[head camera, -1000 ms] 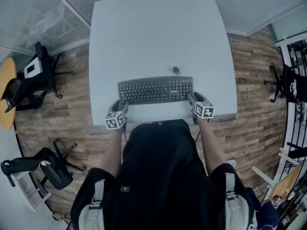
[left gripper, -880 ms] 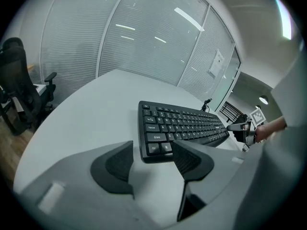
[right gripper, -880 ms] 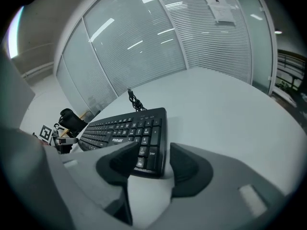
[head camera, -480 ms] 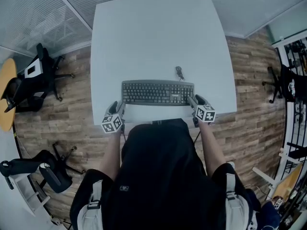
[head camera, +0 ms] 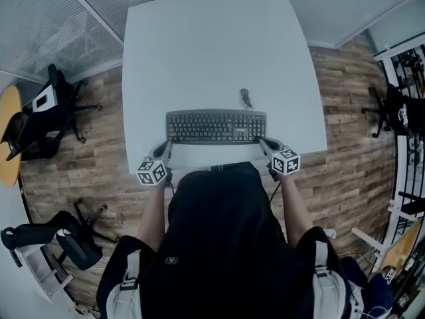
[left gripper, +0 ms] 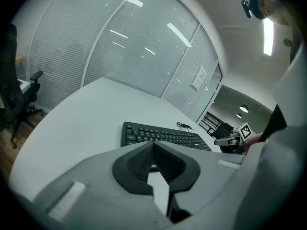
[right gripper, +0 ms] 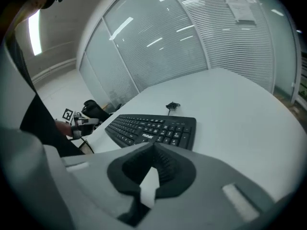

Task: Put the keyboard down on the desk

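The keyboard (head camera: pixel 216 126) lies flat on the white counter (head camera: pixel 212 45), its long side parallel to the counter's near edge and close to it. Its thin black cable (head camera: pixel 246 98) lies coiled on the counter just behind the keyboard's right half.

The left gripper (head camera: pixel 166 149) is just off the keyboard's front left corner, and the right gripper (head camera: pixel 263 142) is just off its front right corner. Each carries a cube with black-and-white square markers.

In the left gripper view the jaws are pressed together with nothing between them, and the keyboard (left gripper: pixel 163 135) lies beyond their tips. The right gripper (left gripper: pixel 229 140) shows past the keyboard's far end. In the right gripper view the jaws are likewise closed on nothing, in front of the keyboard (right gripper: pixel 153 128). A small white brand mark is printed on the keyboard's key area, but it is too small to read.

A paper notice (right gripper: pixel 235 4) hangs on the glass wall behind the keyboard, its print illegible. A black chair (head camera: pixel 46 105) stands on the wooden floor (head camera: pixel 352 111), well to the left of the keyboard.
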